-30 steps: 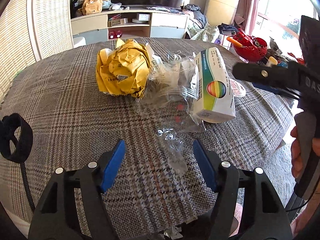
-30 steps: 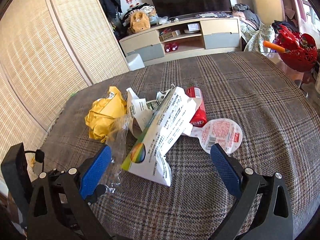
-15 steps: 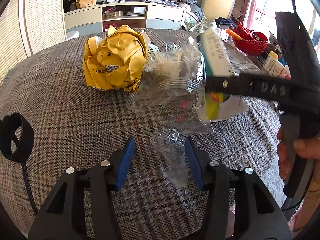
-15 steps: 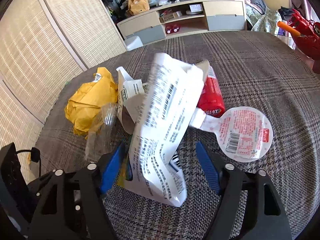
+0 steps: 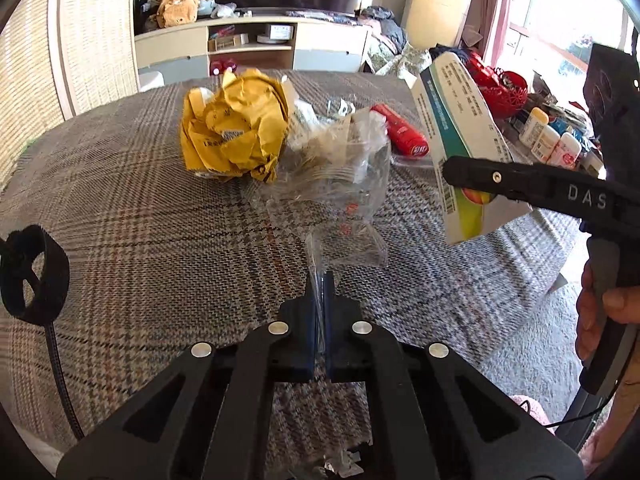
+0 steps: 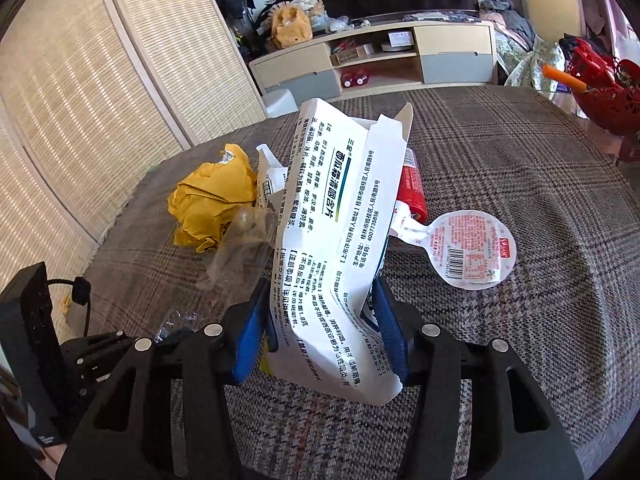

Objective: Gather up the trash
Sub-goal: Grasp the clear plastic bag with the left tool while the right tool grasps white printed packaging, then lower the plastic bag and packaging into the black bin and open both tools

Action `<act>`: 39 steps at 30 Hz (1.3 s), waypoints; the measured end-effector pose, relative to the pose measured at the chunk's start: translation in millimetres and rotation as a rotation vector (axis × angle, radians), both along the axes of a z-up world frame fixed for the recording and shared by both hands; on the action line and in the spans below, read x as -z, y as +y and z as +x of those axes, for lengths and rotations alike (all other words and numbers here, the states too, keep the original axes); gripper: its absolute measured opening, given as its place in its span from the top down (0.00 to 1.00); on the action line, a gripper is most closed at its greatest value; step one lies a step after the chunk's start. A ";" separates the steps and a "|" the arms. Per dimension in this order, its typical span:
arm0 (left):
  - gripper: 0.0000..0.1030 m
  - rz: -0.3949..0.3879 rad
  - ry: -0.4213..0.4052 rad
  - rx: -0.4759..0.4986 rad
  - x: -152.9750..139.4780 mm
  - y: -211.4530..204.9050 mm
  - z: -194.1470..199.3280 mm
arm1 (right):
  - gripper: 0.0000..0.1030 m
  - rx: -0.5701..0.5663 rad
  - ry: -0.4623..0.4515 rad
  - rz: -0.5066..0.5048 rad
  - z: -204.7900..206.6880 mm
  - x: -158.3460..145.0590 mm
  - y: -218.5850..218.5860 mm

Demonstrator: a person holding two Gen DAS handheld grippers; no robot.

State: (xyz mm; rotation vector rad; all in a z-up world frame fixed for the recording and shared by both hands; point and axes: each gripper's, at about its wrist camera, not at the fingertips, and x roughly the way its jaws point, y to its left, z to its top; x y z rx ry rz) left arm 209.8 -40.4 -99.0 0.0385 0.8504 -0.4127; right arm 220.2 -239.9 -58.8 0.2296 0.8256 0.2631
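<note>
Desk [image 5: 132,216]: round, covered w/ brown-grey plaid cloth. Room behind: low TV cabinet [image 6: 376,56] w/ open shelves, woven blind panels [image 6: 80,92] at left, red basket [image 6: 600,92] at right, window side bright. Trash grouped at desk centre: crumpled yellow paper [image 5: 234,136], clear plastic film [image 5: 340,184] just beside it, red tube [image 5: 400,134] behind, round foil lid [image 6: 472,250] w/ red print and barcode lying flat to the right. Left tongs [image 5: 319,300]: closed, pinching the near tail of the film. Right tongs [image 6: 320,320]: jaws closing, blue pads pressing both sides of the white carton [image 6: 340,240], which is raised off the cloth, top flap open. Carton print: Chinese text, number "4007735858", barcode, rainbow-coloured mark on the side in the left view. Right tongs arm reads "DAS". A hand [image 5: 600,312] grips the right handle.
</note>
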 end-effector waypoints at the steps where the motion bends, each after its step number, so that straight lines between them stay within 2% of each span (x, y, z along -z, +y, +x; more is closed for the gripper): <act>1: 0.98 -0.004 -0.013 -0.002 -4.3 0.9 -5.3 | 0.48 -0.001 -0.010 -0.001 -5.9 -3.0 -1.1; 7: 0.98 -0.021 -0.089 0.000 -27.8 1.7 -47.2 | 0.48 -0.013 -0.063 -0.007 -48.9 -18.4 -8.6; 12: 0.98 -0.033 -0.119 -0.006 -37.8 7.0 -83.5 | 0.48 -0.032 -0.098 -0.019 -90.9 -28.4 -10.1; 20: 0.98 -0.032 -0.114 -0.020 -33.6 16.9 -138.1 | 0.48 -0.080 -0.098 -0.045 -151.6 -15.1 -0.6; 26: 0.98 -0.014 -0.085 -0.024 -9.9 22.7 -172.8 | 0.48 -0.099 -0.035 -0.041 -180.3 21.4 5.6; 30: 0.98 0.006 -0.032 -0.009 16.4 18.8 -189.7 | 0.48 -0.112 0.015 -0.036 -194.7 46.3 12.6; 39: 0.98 0.035 0.101 -0.003 72.4 8.1 -191.3 | 0.48 -0.100 0.144 -0.029 -209.3 98.8 9.4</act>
